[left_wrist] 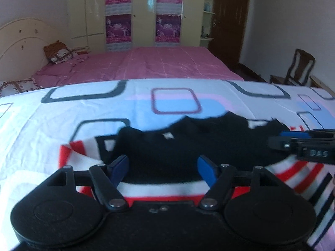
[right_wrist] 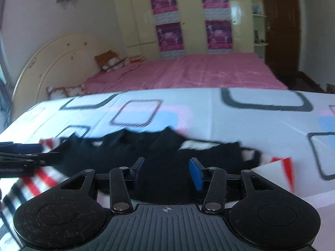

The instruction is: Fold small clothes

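We hover both the left gripper (left_wrist: 162, 168) and right gripper (right_wrist: 166, 172), jaws apart, over the black-and-striped garment (left_wrist: 180, 146), ready to pinch its near edge.

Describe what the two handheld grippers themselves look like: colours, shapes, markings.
Both the left gripper and right gripper are black plastic, with two round discs at the base, silver-pinned linkage bars and blue pads on the fingertips. The right one has a ribbed plate bearing a small crosshair mark, and white lettering on its side in the left view. No cables or sleeves show.
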Demonstrator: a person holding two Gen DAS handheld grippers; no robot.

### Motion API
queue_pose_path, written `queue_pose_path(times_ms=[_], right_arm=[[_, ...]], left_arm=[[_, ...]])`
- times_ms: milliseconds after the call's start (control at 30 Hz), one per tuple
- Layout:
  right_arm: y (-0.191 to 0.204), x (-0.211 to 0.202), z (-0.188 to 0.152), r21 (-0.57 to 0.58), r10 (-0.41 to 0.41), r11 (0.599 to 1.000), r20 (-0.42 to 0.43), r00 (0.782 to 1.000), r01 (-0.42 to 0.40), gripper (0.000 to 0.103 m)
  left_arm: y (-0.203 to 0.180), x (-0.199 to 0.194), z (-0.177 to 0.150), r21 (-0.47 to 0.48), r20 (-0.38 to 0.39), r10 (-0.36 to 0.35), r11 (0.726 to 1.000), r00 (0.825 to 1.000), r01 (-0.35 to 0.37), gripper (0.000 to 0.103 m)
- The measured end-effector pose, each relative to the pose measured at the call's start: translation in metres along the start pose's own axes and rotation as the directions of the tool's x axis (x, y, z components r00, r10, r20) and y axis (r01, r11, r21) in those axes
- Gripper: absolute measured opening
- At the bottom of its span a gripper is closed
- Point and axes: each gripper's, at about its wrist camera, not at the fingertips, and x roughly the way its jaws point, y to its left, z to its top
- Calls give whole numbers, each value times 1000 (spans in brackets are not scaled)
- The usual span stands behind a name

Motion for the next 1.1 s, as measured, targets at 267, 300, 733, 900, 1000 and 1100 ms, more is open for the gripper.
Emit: queue_pose_path(times_ms=[267, 300, 733, 900, 1000, 1100], right_arm=[[16, 6, -19, -40, 2, 999, -43, 999, -4, 47], [12, 6, -22, -40, -15, 999, -46, 999, 13, 47], [-44, -17, -46, -2, -154, 988, -46, 987, 154, 47], [-27, -40, -45, 13, -96, 995, -12, 995, 96, 47], [-5, -50, -49, -19, -48, 999, -3, 999, 48, 47], [18, -52, -58, -70, -16, 997, -14, 1000, 15, 47]], left_arm=[[-3, 8, -23, -18, -66, 41, 999, 997, -43, 72], [-1, 8, -25, -21, -73, 50, 998, 996, -52, 72], [27, -8, -39, -34, -81, 129, 991, 988, -132, 75], [23, -35, -39, -53, -63, 123, 991, 990, -126, 70], [16, -51, -46, -45, -49, 96, 994, 994, -99, 71], [10, -57, -58, -29, -51, 92, 995, 994, -93, 71]])
